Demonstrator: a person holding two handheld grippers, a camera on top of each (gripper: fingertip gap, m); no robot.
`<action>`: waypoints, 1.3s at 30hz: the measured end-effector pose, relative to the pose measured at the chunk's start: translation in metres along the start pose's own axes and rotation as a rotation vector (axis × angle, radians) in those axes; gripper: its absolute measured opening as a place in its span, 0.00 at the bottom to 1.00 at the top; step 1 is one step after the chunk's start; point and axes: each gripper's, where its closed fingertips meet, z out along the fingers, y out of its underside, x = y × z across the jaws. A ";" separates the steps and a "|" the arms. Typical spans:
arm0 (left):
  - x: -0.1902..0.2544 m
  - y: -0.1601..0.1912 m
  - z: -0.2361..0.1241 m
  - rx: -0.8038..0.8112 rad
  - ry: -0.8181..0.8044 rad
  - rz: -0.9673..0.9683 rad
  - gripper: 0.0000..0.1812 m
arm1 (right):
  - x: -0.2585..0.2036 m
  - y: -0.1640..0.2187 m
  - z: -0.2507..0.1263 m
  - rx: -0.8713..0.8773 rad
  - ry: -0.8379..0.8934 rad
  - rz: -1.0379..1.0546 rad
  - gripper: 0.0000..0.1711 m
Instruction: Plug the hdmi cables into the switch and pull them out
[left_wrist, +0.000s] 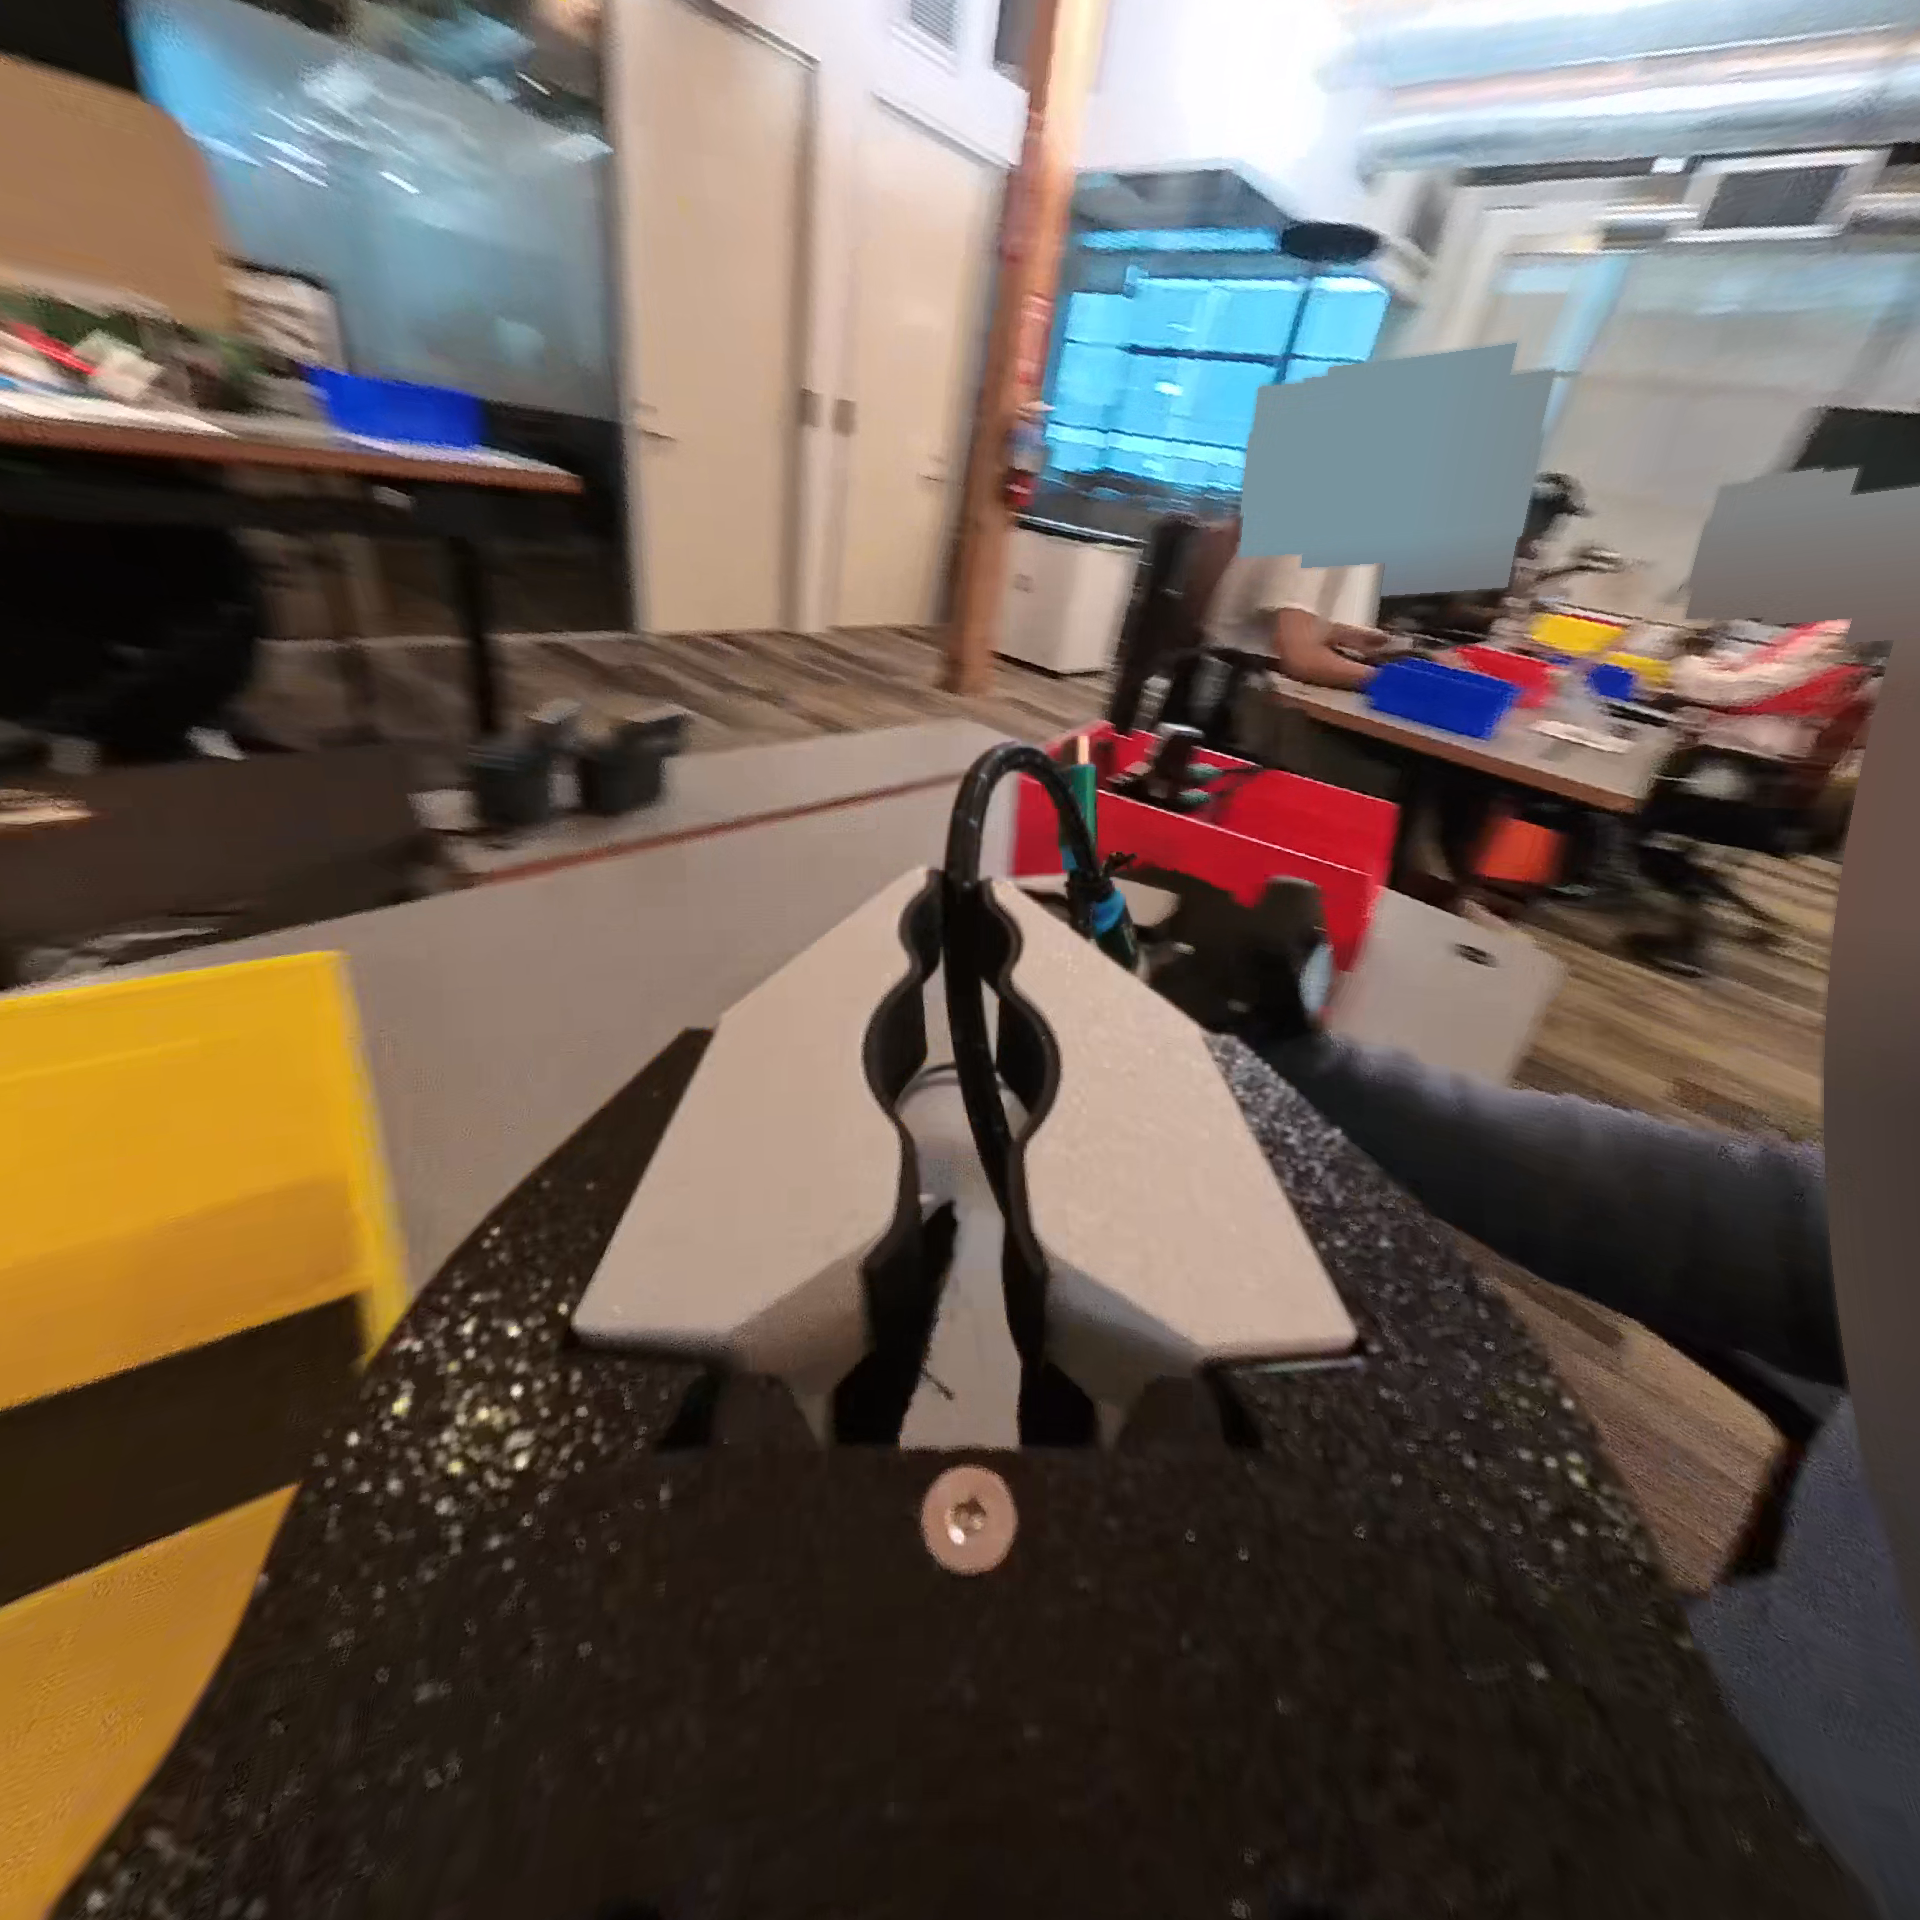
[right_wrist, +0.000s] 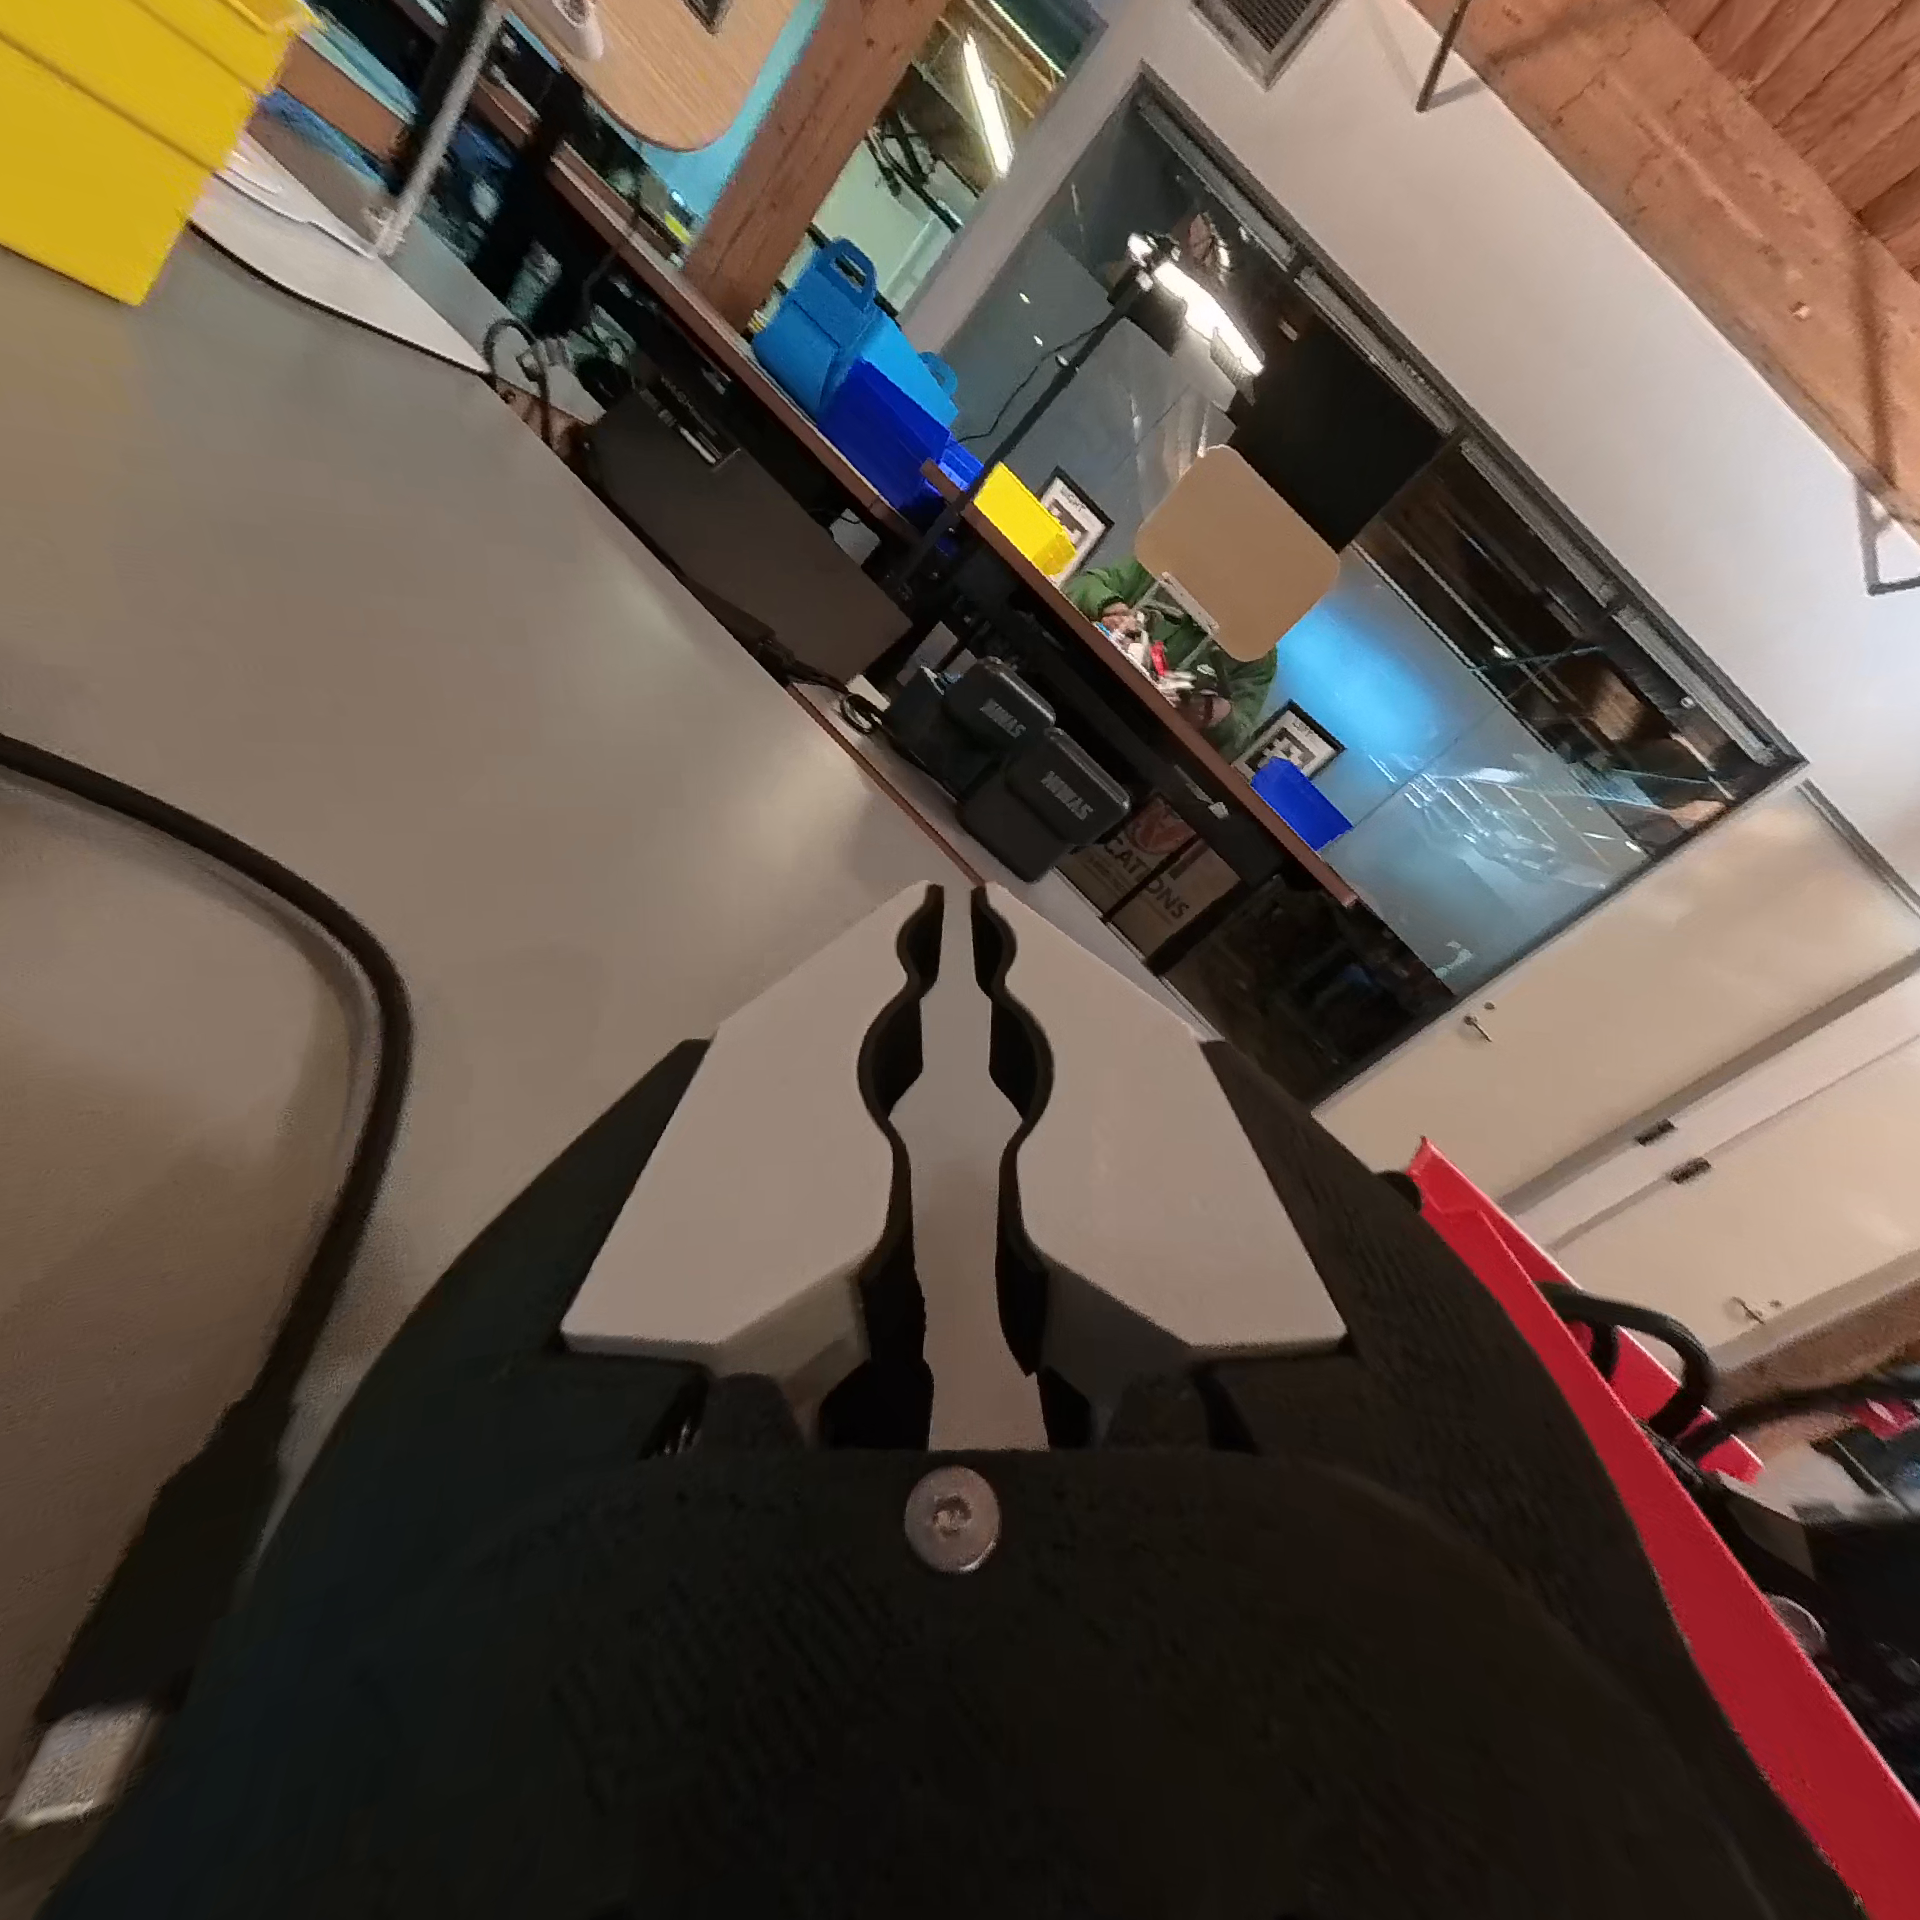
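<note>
Table (right_wrist: 436, 582): broad grey top, smooth, matte; red edge strip on far side.
Red bin (left_wrist: 1226, 831): hard plastic, boxy, stands past the left tool's tips w/ odds and ends in it. Yellow bin (left_wrist: 177, 1143): same plastic, close on the left.

Left gripper (left_wrist: 961, 904): jaws pinched narrow on a cable (left_wrist: 971, 997). Thin, black, rubbery, it runs up btwn the wavy black pads and arcs over the tips toward a green-and-blue plug end by the red bin. Grey finger shells, speckled black body.

Right gripper (right_wrist: 956, 899): jaws nearly together, slim gap at tips, nothing in it. Tilted hard, low over the table.

Second black cable (right_wrist: 369, 997): thicker, curves across the table left of the right tool; a silvery metal plug (right_wrist: 78, 1766) lies at bottom left.

Switch: not seen in either view.

Step, my read: a cable in transit, plug not yet lined up. Next: find the switch, regrip nearer the plug, square it to a port. Frames blurred.
</note>
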 end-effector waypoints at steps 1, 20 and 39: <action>0.010 0.009 0.020 -0.017 0.059 -0.024 0.02 | 0.004 0.003 0.002 -0.019 0.026 -0.013 0.02; -0.085 0.117 0.238 -0.121 -0.056 -0.365 0.02 | 0.058 0.022 -0.012 -0.065 0.260 0.063 0.00; -0.100 0.149 0.183 -0.279 -0.119 0.067 0.33 | 0.036 0.005 -0.010 -0.011 0.158 0.021 0.00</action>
